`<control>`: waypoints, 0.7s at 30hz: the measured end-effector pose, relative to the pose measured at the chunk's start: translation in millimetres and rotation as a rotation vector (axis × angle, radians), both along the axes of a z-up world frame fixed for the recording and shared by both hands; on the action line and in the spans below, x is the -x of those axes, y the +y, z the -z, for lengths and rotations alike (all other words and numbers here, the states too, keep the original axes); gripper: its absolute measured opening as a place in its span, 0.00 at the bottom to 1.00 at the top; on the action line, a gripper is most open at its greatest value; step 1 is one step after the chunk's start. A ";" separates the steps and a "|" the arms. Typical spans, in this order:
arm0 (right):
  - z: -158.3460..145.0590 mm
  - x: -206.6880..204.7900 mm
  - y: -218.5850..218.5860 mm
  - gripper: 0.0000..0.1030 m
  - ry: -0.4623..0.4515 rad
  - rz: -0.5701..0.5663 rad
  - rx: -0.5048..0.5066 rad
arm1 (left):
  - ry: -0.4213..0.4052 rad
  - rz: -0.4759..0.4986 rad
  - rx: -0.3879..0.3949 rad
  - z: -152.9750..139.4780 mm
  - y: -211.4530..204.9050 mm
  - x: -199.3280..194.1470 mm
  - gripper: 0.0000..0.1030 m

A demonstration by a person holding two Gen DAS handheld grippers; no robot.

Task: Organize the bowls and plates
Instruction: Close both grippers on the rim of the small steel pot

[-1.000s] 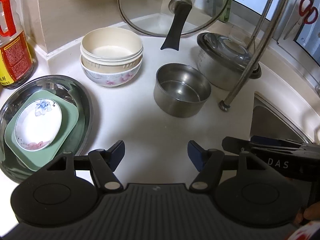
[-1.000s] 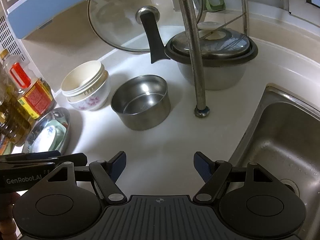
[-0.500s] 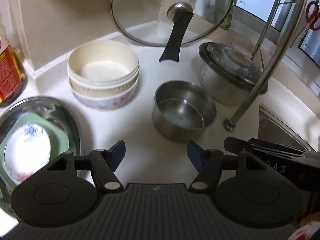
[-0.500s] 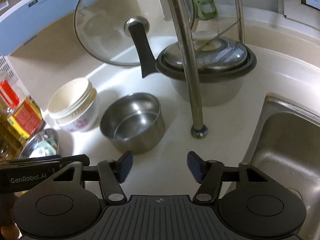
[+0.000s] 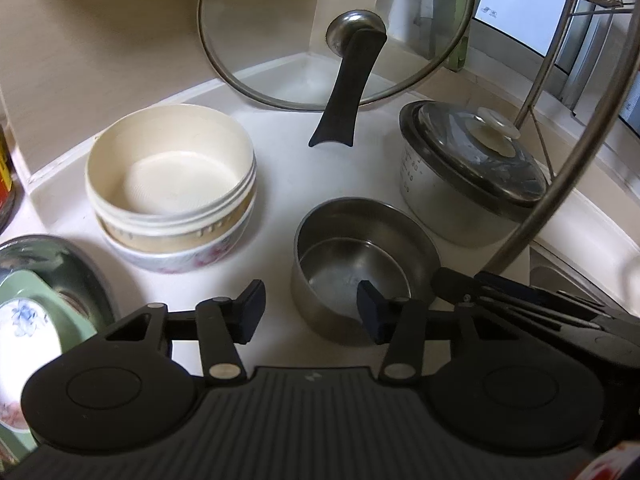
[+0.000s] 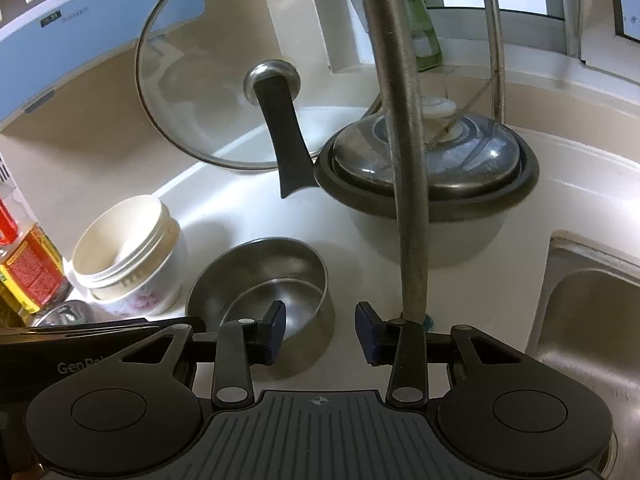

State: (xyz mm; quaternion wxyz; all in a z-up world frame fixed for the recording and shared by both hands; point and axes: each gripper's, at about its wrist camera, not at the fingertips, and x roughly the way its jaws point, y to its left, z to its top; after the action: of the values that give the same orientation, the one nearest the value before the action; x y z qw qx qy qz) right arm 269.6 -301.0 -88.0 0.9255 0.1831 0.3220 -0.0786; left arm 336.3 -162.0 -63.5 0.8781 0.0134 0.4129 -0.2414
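Closing in w/ both sets of jaws narrowing, still empty, on steel bowl (image 5: 360,264) at 12 o'clock; 2-sided grab prob next.

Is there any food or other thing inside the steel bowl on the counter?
No, the steel bowl is empty: the left wrist view shows only its bare shiny bottom, with nothing lying in it.

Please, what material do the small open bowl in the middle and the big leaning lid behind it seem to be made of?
Small open bowl: likely stainless steel, brushed grey; its wall and floor give dull reflections. Big leaning lid: apparently clear glass, the wall shows through; thin metal rim, shiny metal hub, matte black handle, probably plastic.
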 end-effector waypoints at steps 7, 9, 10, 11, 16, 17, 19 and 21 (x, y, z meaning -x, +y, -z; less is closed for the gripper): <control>5.7 -14.6 -0.3 0.36 -0.001 0.006 0.019 | -0.002 -0.004 -0.010 7.1 -9.1 -14.6 0.38; 8.9 -18.8 -0.5 0.35 0.011 0.007 0.019 | 0.005 -0.005 -0.008 9.4 -9.8 -17.8 0.37; 10.1 -20.7 -0.7 0.34 0.015 0.008 0.017 | 0.007 -0.005 -0.009 10.7 -10.5 -19.6 0.37; 11.5 -22.2 -0.5 0.34 0.016 0.008 0.020 | 0.009 -0.006 -0.010 11.9 -11.1 -21.0 0.36; 18.9 -30.6 0.6 0.30 0.036 0.012 0.022 | 0.014 -0.004 -0.017 17.6 -13.8 -27.3 0.32; 20.2 -32.0 0.8 0.29 0.038 0.012 0.024 | 0.015 -0.004 -0.018 18.3 -14.4 -27.9 0.32; 21.7 -33.4 0.7 0.26 0.041 0.012 0.026 | 0.015 -0.002 -0.020 19.5 -15.6 -29.0 0.31; 22.7 -34.9 1.0 0.24 0.044 0.010 0.030 | 0.012 0.000 -0.024 20.4 -17.0 -29.8 0.29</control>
State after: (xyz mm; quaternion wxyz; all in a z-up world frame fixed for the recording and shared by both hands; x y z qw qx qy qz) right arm 304.5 -300.1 -110.6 0.9204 0.1690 0.3402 -0.0922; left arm 366.1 -179.0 -83.9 0.8755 0.0225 0.4208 -0.2364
